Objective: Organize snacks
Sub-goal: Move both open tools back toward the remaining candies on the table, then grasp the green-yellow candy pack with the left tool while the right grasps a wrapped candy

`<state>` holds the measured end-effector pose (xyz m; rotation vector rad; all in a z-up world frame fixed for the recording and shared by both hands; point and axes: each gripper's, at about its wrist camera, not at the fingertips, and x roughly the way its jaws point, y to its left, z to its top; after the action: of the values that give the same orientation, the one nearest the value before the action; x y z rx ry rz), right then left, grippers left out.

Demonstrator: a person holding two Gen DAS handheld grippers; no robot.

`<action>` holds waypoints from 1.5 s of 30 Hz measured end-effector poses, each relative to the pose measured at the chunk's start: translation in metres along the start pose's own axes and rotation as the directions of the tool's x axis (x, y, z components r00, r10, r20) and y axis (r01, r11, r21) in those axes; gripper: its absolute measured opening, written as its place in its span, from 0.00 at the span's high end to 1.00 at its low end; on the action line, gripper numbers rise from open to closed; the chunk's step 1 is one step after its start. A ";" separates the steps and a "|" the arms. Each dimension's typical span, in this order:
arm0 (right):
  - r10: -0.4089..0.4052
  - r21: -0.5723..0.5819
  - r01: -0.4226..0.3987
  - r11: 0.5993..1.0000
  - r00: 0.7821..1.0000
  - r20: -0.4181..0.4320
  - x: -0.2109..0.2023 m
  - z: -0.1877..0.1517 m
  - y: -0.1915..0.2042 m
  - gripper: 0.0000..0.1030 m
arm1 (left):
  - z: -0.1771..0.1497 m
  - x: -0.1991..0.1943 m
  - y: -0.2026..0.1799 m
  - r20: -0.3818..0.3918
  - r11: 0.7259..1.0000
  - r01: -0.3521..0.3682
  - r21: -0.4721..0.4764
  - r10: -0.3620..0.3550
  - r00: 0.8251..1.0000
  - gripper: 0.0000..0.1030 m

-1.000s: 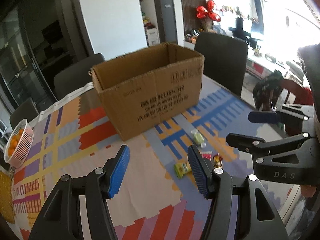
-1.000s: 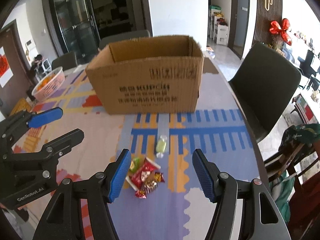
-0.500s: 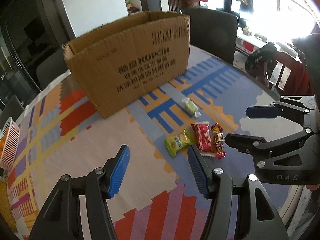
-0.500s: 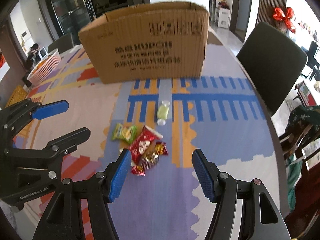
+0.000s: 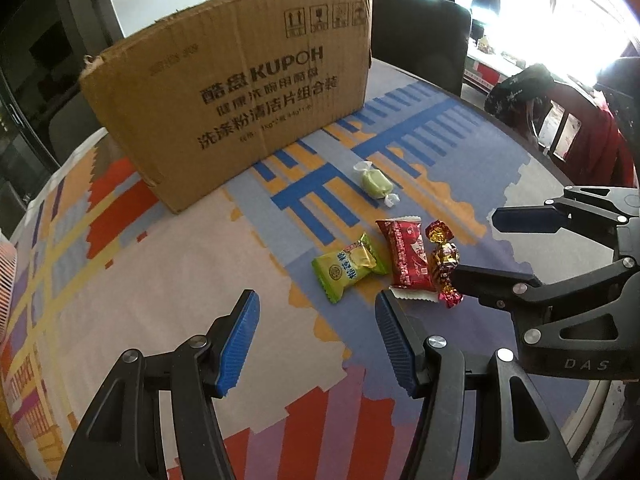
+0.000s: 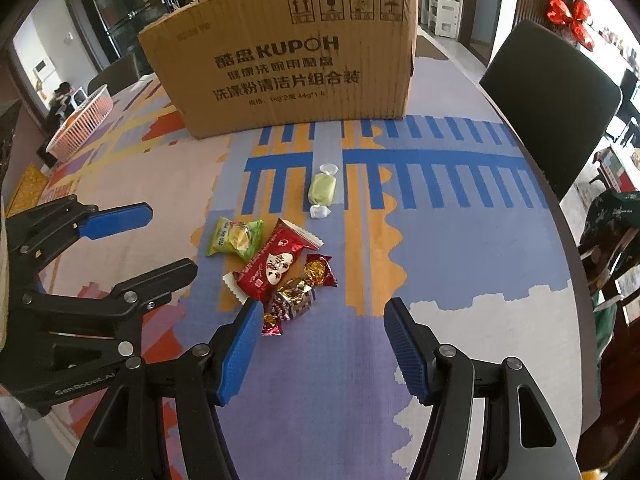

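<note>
1. Snacks lie in a loose cluster on the patterned desk, right of centre in the left wrist view: a green packet, a red packet touching its right side, and a gold-and-red foil candy along the red packet's right edge.
2. A pale green wrapped candy lies apart from them, higher in the frame, between the cluster and the cardboard box that fills the upper centre.
3. The left gripper hangs at the bottom of this view, its jaws apart and empty, below the green packet. The right gripper enters from the right edge, jaws also apart, its lower finger just beside the foil candy.
4. In the right wrist view the green packet, red packet and foil candy sit at centre, with the pale green wrapped candy above them and the cardboard box across the top.
5. The right gripper spans the bottom, jaws wide and empty; the foil candy's lower end lies beside its left pad.
6. The left gripper reaches in from the left edge, jaws apart.
7. A white basket stands on the desk at the left.
</note>
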<state>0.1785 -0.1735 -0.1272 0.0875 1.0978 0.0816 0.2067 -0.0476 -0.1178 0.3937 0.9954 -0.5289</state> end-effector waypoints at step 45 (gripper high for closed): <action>0.028 0.025 -0.029 0.999 0.999 0.033 0.020 0.019 -0.014 0.81 | 0.009 0.017 0.002 0.015 0.974 0.060 -0.219 -0.058 0.998 0.79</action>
<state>0.2044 -0.1861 -0.1377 0.1265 1.0651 0.0914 0.2221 -0.0550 -0.1282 0.1648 1.0473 -0.4679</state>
